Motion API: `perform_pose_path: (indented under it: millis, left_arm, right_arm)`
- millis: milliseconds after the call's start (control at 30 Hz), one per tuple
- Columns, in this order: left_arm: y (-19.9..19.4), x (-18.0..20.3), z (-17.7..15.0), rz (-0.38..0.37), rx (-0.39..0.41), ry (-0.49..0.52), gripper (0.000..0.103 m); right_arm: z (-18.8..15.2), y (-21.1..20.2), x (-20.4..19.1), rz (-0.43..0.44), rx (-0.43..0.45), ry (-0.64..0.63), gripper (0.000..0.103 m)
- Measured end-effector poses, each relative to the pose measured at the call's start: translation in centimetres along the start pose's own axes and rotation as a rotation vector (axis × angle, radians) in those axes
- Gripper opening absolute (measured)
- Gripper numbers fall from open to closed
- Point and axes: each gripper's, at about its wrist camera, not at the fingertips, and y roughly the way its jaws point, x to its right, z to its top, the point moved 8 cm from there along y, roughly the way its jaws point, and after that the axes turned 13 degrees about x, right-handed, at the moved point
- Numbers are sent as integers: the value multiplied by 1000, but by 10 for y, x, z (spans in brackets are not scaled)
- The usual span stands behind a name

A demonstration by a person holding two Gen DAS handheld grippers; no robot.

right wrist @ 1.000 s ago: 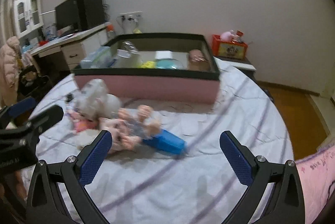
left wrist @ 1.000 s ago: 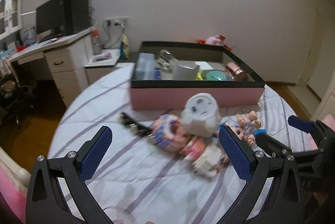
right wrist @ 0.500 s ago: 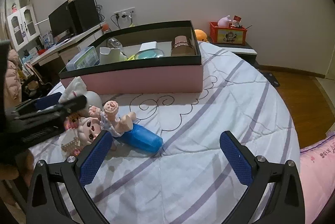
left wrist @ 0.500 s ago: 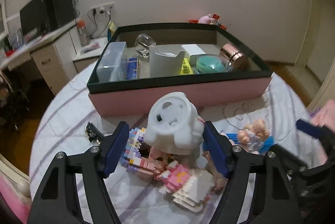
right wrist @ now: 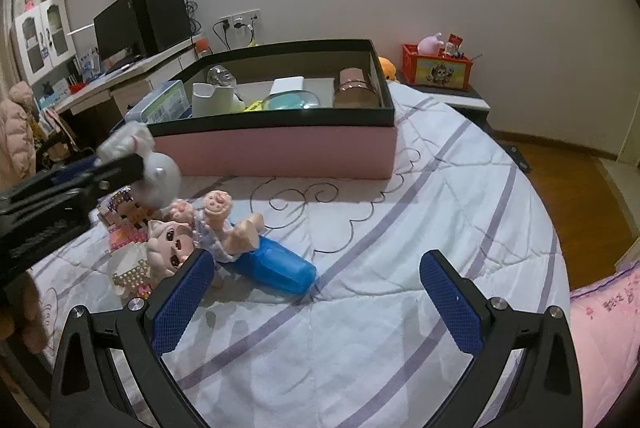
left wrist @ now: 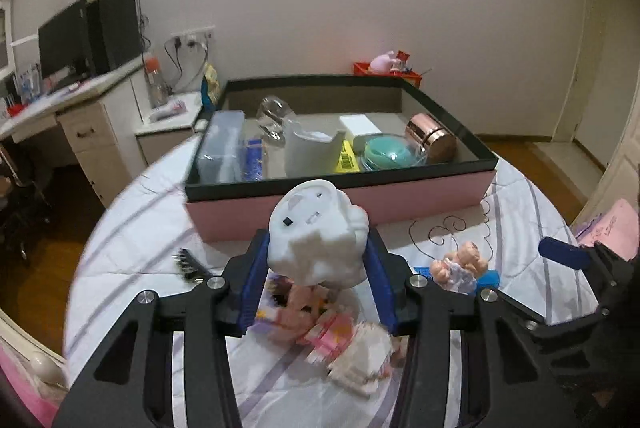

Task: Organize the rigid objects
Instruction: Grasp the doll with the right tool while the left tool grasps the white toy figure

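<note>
A white, lumpy plastic toy [left wrist: 318, 236] sits clamped in the left gripper [left wrist: 316, 284], lifted above the striped bedspread [right wrist: 400, 228], the pink black-rimmed box [left wrist: 420, 193] at twelve o'clock. The right gripper [right wrist: 316, 304] gapes wide, holding nothing, pink doll [right wrist: 192, 232] at ten o'clock.

Box [right wrist: 280, 151] at bed's [right wrist: 400, 228] far side. Doll [right wrist: 200, 228], block toys [right wrist: 124, 216] before box, doll right of blocks. Jar [right wrist: 356, 91], cup [right wrist: 212, 99] in box.

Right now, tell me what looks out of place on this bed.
The doll lies tipped on its back across the blue case, limbs up, amid a jumble of block toys outside the pink box. The left gripper holds the white toy upside down.
</note>
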Motion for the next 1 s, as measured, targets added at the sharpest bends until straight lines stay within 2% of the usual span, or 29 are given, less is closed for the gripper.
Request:
perform_pose_path:
  millis: [133,233,500,567,633,800,1000]
  left_arm:
    - [-26,-10,6,14,38,-7,47]
    - [-38,-17,0,45,33,30,47]
    - [-53,-34,-18,41,1,19,48]
    - [-55,-38,-20,45,-2,13,48]
    - [-57,-41,-22,39,-6,3,48]
    - [-58,-39,-25,27,-6,-2,48]
    - [-64,-33,-24,19,5,-2,48]
  right_arm:
    - [5,-1,-14,5,6,-32,103]
    - [9,1,-31,22,11,-64,103]
    - [2,23,-63,85,-52,-78,103]
    - [1,27,-65,100,-51,-68,100]
    - [2,27,-64,107,-46,-53,81]
    - [1,22,-68,111,-37,-69,81]
    - [6,0,-64,108,24,-54,81]
